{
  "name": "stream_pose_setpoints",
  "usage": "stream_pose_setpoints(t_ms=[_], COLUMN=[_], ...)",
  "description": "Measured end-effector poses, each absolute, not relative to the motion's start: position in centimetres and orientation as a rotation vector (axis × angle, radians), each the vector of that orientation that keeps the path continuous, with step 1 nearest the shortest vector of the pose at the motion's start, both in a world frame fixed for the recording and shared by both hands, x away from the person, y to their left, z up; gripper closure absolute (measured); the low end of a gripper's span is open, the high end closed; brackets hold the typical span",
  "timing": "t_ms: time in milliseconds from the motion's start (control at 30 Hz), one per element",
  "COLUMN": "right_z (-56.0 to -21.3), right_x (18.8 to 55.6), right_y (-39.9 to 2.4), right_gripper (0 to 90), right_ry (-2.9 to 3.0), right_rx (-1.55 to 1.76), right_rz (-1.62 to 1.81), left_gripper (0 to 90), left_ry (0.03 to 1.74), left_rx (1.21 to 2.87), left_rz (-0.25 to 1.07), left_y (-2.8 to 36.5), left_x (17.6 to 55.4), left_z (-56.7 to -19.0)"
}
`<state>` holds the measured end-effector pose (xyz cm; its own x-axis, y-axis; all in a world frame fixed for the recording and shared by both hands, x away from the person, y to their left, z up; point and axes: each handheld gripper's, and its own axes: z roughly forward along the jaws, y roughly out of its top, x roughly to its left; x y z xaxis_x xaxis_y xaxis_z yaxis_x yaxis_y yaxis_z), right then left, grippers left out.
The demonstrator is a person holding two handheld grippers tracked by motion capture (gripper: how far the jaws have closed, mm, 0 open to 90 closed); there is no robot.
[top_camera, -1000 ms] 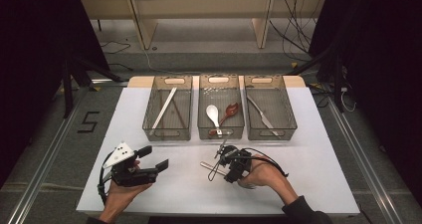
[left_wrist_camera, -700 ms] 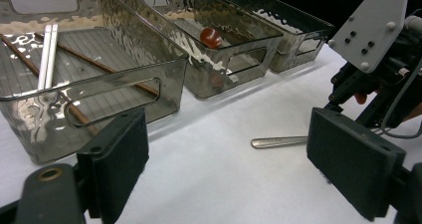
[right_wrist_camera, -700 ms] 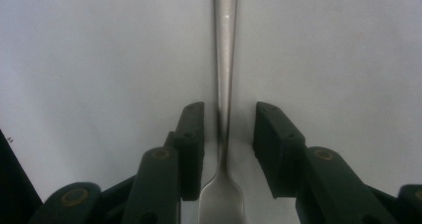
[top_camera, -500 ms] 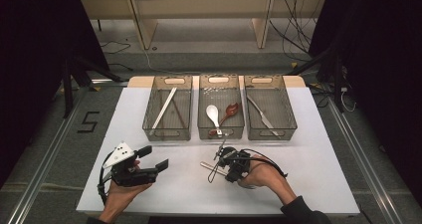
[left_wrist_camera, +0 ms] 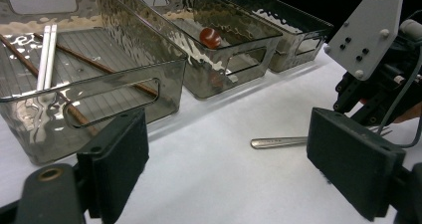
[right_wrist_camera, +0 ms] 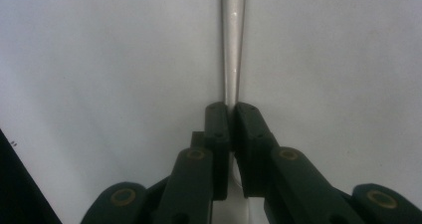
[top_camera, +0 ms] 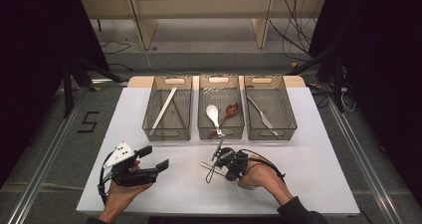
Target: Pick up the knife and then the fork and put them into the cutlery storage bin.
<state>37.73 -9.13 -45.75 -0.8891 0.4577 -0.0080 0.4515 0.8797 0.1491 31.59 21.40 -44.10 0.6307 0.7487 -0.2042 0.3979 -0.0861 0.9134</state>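
A silver utensil [top_camera: 205,165] lies on the white table in front of the middle bin. Its slim handle [right_wrist_camera: 233,45] runs straight up the right gripper view. My right gripper [top_camera: 215,167] [right_wrist_camera: 232,109] has just been closing and its pads now press on that handle from both sides. The handle's free end [left_wrist_camera: 277,142] sticks out toward my left gripper. My left gripper [top_camera: 155,158] [left_wrist_camera: 229,159] rests at the front left of the table, held in a hand. Its jaws are wide open with nothing between them.
Three clear bins stand in a row at the back of the table [top_camera: 308,184]. The left bin [top_camera: 167,133] holds chopsticks [top_camera: 164,107], the middle bin [top_camera: 220,133] a white spoon [top_camera: 213,113] and a brown spoon [top_camera: 230,110], the right bin [top_camera: 271,134] a metal knife [top_camera: 261,115].
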Motion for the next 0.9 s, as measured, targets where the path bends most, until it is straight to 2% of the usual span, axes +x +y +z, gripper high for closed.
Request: stream_pose_setpoints(t_ms=[533, 900], right_z=[-45.3, -43.4], right_x=[37.9, 38.4], right_y=[-9.8, -11.2], right_gripper=[85.9, 85.8], right_ry=[3.023, 2.965], right_rx=[0.705, 0.739], right_rz=[0.247, 0.346], left_gripper=[16.3, 16.3], left_ry=[0.946, 0.948], left_rx=[1.706, 1.704], left_rz=[0.384, 0.382], left_y=[21.5, 21.5], left_x=[31.6, 31.6], left_z=[-44.1, -44.1])
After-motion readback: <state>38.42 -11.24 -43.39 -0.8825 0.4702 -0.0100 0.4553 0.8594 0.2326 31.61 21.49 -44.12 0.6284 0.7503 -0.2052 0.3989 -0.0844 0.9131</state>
